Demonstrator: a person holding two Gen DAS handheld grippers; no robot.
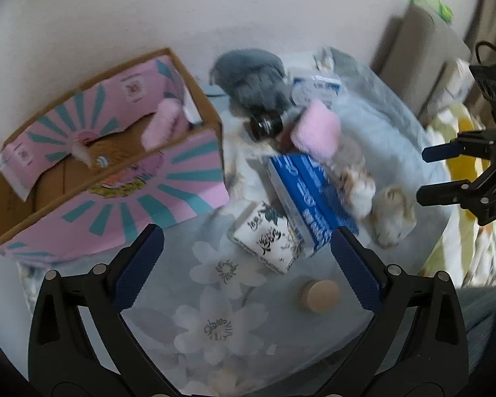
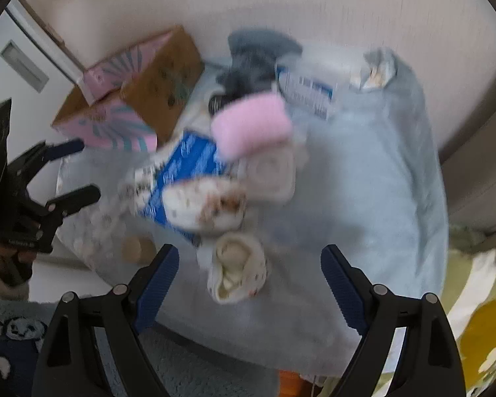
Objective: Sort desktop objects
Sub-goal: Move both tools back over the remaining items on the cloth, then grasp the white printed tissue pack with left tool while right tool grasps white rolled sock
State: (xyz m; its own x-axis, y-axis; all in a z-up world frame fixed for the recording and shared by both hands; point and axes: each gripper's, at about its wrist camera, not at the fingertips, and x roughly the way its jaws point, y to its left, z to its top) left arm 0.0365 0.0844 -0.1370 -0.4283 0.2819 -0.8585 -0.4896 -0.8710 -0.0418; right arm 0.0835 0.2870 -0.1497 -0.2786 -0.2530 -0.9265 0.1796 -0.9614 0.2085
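Left wrist view: the left tongs (image 1: 248, 264) stand wide and empty above the floral-cloth bench (image 1: 215, 314), near a small white tissue pack (image 1: 268, 241) leaning on a blue box (image 1: 307, 195), with the pink carton (image 1: 122, 178) at far left. Right tongs (image 2: 248, 287) also gape wide, empty, over a rolled cream sock (image 2: 236, 268).

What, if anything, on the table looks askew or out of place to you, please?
The pile in the middle looks jumbled: the blue carton lies tilted, the small tissue box leans against it, and a pink roll perches on top. A wooden lid sits alone on the cloth.
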